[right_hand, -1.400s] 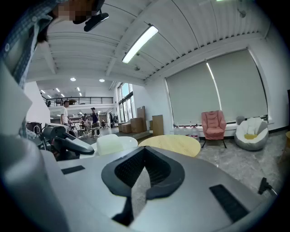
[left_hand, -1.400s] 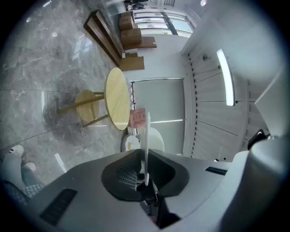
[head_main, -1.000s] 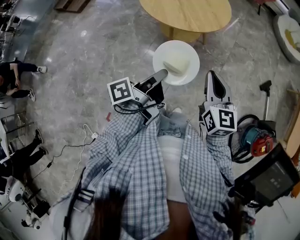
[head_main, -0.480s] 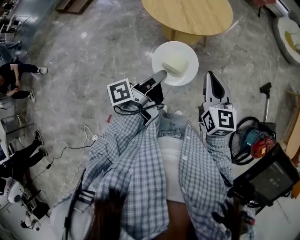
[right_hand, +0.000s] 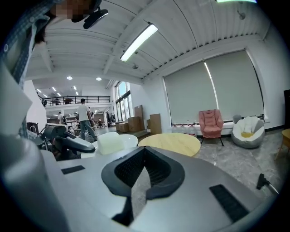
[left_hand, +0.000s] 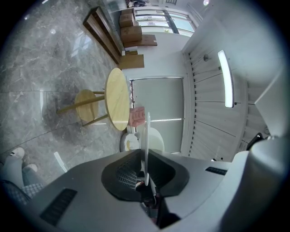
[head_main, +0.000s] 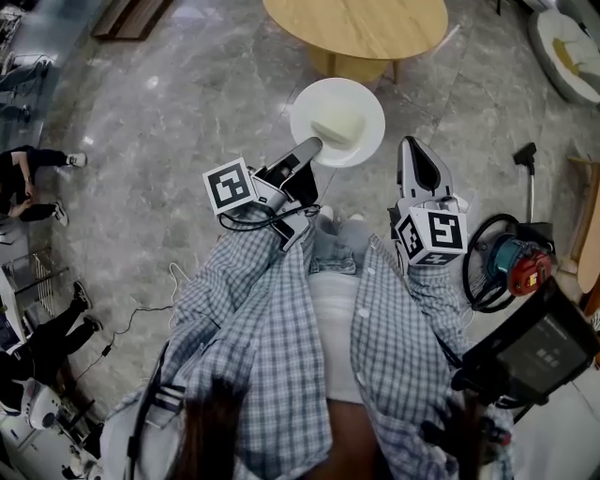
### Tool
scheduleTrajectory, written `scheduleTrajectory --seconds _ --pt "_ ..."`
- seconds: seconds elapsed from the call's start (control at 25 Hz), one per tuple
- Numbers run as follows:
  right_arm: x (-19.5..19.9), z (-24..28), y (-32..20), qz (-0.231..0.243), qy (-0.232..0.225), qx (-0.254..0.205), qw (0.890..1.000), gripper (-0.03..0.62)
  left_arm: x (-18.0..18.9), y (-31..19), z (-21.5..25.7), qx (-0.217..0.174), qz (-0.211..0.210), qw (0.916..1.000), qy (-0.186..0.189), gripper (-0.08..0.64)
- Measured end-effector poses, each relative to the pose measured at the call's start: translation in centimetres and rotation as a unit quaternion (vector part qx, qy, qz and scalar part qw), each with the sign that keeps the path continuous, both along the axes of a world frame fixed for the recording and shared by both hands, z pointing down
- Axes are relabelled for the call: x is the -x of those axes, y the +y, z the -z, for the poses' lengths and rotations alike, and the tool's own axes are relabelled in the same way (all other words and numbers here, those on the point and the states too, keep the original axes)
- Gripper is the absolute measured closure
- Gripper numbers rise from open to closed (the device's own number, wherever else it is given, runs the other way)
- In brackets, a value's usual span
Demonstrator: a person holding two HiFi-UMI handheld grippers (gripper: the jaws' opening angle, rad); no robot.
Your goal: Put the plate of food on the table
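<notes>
Now the left gripper (head_main: 314,144) has its fingers clamped on the rim of the plate (head_main: 323,97), food (head_main: 338,125) aboard, just short of the desk (head_main: 356,23). Hold it level, bring it over the desk, then lower gently. The right gripper (head_main: 409,142) has its fingers together, empty.

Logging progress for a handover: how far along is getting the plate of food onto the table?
Done: the left gripper has the plate clamped by its rim, food on it. In hand: the plate hangs over the floor, short of the table. Left: carry it over and set it down. The right gripper is shut and empty.
</notes>
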State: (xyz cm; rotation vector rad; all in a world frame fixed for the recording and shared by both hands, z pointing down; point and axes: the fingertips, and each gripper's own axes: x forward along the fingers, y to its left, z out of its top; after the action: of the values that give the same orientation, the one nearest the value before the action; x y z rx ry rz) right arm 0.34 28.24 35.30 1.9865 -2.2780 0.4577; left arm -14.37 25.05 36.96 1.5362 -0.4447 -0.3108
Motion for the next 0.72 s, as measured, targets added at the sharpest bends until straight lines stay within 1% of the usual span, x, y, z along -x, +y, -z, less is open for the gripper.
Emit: scheduleTrajectory --seconds 0.32,0.72 --pt "0.4 -0.5 1.2 -0.016 0.0 -0.004 1.0 0.584 0.4 0.8 -0.7 -0.004 -0.013 0.9999 0.002 0.532" --pt "-0.2 -0.8 1.8 -0.038 -0.005 -0.006 0.999 0.584 0.6 0.7 -1.0 -0.006 -0.016 0.9998 0.005 0.532"
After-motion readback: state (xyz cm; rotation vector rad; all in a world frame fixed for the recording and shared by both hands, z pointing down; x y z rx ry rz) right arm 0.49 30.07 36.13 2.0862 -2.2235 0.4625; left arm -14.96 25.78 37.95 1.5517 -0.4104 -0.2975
